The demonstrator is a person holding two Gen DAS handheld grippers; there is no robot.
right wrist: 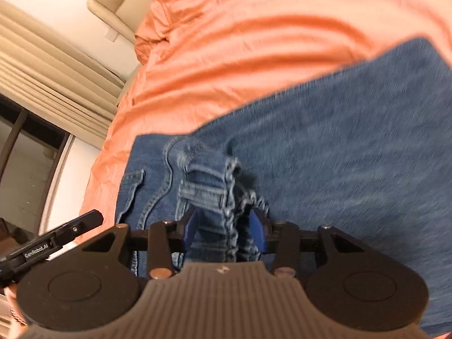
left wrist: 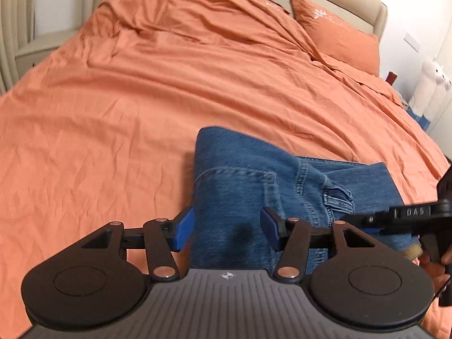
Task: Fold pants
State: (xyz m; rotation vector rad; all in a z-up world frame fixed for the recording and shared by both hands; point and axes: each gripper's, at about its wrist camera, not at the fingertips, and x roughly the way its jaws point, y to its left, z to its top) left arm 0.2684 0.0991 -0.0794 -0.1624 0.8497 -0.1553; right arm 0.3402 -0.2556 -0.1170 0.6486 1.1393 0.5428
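Blue denim pants (left wrist: 254, 186) lie folded on the orange bed cover (left wrist: 141, 99). In the left wrist view my left gripper (left wrist: 227, 230) is open, its blue pads (left wrist: 183, 228) spread just above the near left part of the pants, holding nothing. In the right wrist view my right gripper (right wrist: 224, 233) is shut on a bunched hem of the pants (right wrist: 212, 186), lifted off the flat denim (right wrist: 353, 141) below. The right gripper's body also shows at the right edge of the left wrist view (left wrist: 409, 217).
An orange pillow (left wrist: 336, 34) lies at the bed's far right by the beige headboard (left wrist: 378, 14). A white plush toy (left wrist: 432, 82) stands right of the bed. Beige curtains (right wrist: 42, 67) and a dark window (right wrist: 25, 152) are left of the bed.
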